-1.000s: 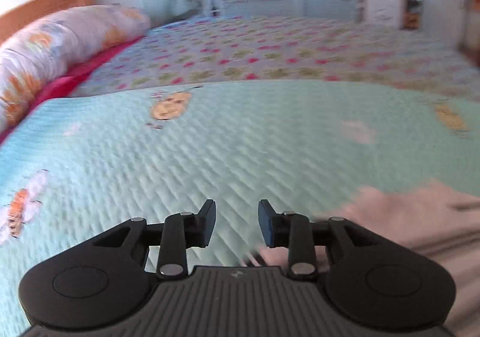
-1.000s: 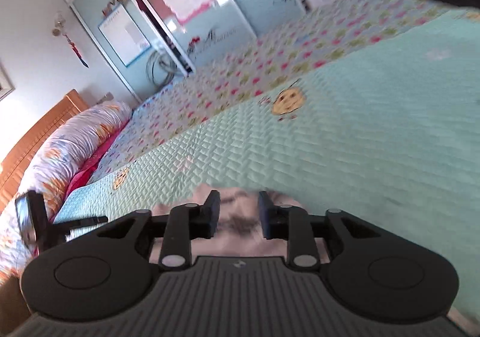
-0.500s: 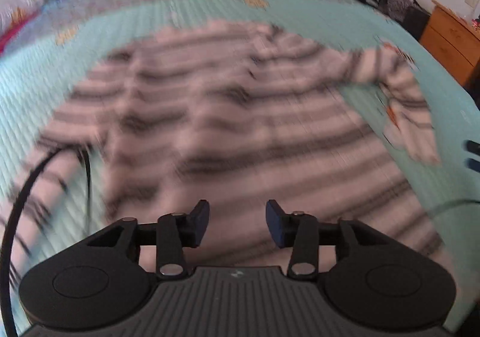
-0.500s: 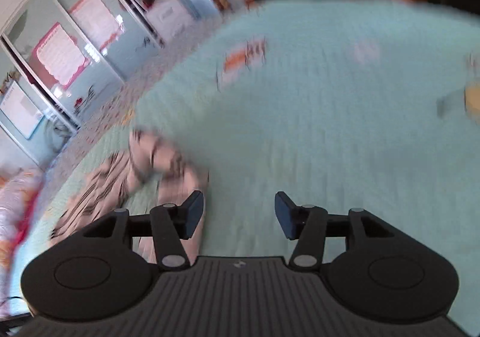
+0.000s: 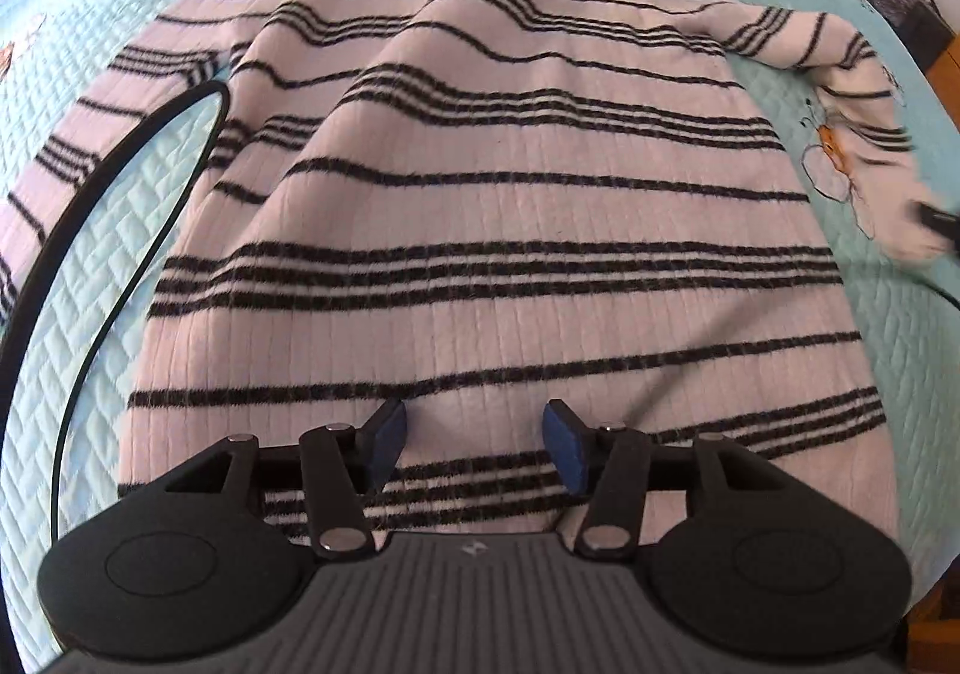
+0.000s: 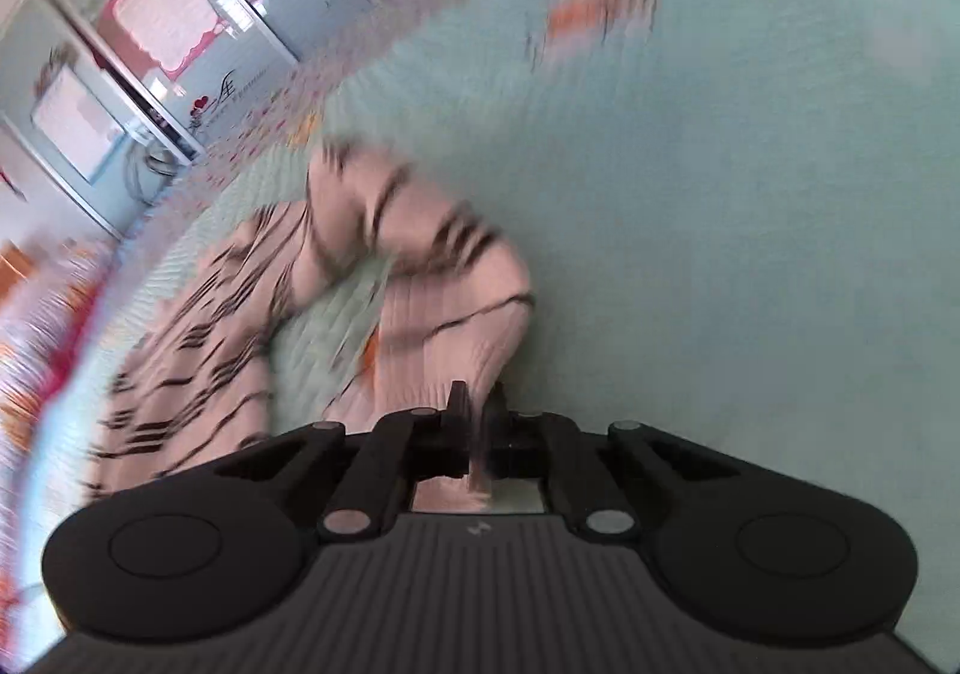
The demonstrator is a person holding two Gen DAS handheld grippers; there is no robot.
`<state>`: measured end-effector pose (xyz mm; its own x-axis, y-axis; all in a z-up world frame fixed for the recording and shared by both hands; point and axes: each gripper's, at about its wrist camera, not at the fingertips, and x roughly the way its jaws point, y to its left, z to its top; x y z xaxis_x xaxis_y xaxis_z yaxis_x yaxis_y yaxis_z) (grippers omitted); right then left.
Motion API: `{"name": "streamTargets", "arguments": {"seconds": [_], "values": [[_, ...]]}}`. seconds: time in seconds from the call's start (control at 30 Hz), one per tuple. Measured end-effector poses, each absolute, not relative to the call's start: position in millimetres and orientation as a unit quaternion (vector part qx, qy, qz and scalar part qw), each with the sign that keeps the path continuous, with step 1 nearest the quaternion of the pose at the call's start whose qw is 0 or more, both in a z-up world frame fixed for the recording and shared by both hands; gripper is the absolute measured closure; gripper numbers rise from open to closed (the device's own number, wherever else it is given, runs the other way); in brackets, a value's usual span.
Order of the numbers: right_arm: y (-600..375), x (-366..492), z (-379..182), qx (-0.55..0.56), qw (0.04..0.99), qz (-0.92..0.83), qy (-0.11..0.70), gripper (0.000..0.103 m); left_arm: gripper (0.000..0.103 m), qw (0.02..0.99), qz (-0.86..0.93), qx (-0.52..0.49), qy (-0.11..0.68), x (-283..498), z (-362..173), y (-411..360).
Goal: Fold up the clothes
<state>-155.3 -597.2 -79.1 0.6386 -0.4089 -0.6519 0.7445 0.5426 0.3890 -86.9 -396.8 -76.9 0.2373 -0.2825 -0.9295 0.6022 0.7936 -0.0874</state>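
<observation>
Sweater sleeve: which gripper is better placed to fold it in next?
Right. The right gripper has its jaws shut on the sleeve cuff; the left gripper, jaws opening, hovers empty over the sweater hem.

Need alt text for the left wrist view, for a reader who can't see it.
A pink sweater with black stripes lies spread flat on a light blue quilt. The left gripper hangs over its hem, jaws opening with nothing between them; a black cable loops at left.

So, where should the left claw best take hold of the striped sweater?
Probably at the bottom hem of the striped sweater, coming from above with the left claw, whose jaws are opening just over it. The hem is a free, flat edge; the right claw already pinches the sleeve.
</observation>
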Motion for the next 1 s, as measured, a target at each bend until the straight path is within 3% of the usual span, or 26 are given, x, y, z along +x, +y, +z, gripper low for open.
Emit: {"name": "streamTargets", "arguments": {"seconds": [0.13, 0.27, 0.33, 0.43, 0.6, 0.67, 0.73, 1.0], "values": [[-598, -183, -14, 0.103, 0.863, -0.423, 0.258, 0.1, 0.045, 0.778, -0.278, 0.144, 0.545, -91, -80, -398], [-653, -179, -7, 0.175, 0.85, -0.391, 0.306, 0.1, 0.042, 0.777, -0.282, 0.163, 0.538, -102, -80, -402], [-686, -180, -18, 0.275, 0.833, -0.359, 0.32, 0.097, 0.04, 0.775, -0.284, 0.163, 0.54, -104, -80, -400], [-701, -198, -43, 0.386, 0.775, -0.398, 0.302, 0.091, 0.038, 0.771, -0.282, 0.152, 0.55, -103, -82, -395], [-687, -246, -75, 0.465, 0.751, -0.405, 0.234, 0.08, 0.033, 0.766, -0.282, 0.129, 0.563, -96, -87, -395], [-677, -267, -81, 0.466, 0.767, -0.393, 0.201, 0.061, 0.028, 0.766, -0.283, 0.131, 0.562, -97, -88, -399], [-670, -288, -83, 0.457, 0.775, -0.394, 0.187, 0.048, 0.021, 0.767, -0.284, 0.143, 0.558, -100, -90, -404], [-682, -285, -114, 0.515, 0.763, -0.358, 0.157, 0.047, 0.016, 0.766, -0.276, 0.154, 0.559, -101, -92, -412]]}}
